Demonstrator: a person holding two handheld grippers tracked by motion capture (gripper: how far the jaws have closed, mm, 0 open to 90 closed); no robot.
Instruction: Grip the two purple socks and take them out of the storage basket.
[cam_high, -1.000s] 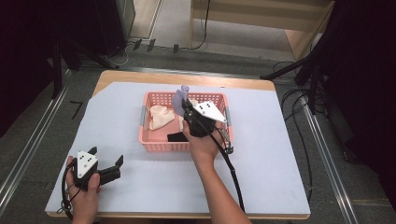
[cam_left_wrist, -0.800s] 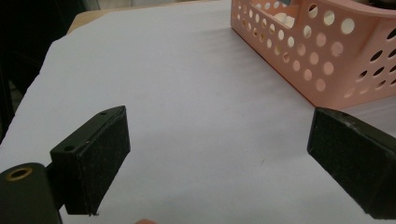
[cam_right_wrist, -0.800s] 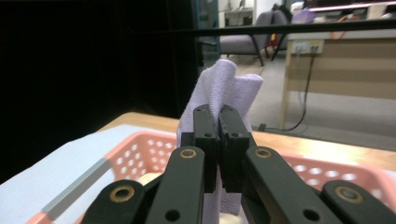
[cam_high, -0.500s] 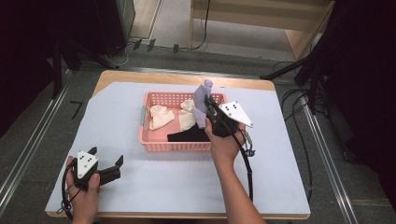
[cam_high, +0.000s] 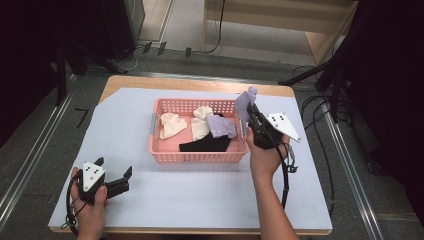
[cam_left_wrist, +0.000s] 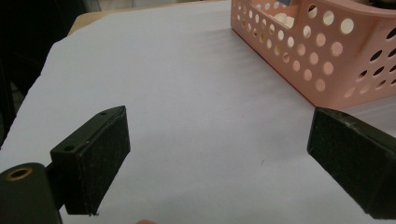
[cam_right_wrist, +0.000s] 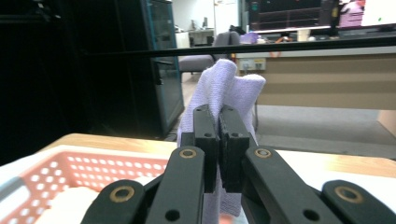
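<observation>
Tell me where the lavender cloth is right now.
In the high view, the lavender cloth is pinched in the right gripper, lifted above the pink perforated plastic basket's right end.

Basket (cam_high: 198, 155) blocks center; front open.

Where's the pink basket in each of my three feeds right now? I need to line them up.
High view: pink basket sits mid-table on the white sheet, holding cloths.
Left gripper view: its perforated corner fills the upper right, beyond the open jaws.
Right gripper view: its rim crosses the lower left, beside the gripper shut on the lilac cloth.
Shared landmark: the basket's round-holed wall.
</observation>
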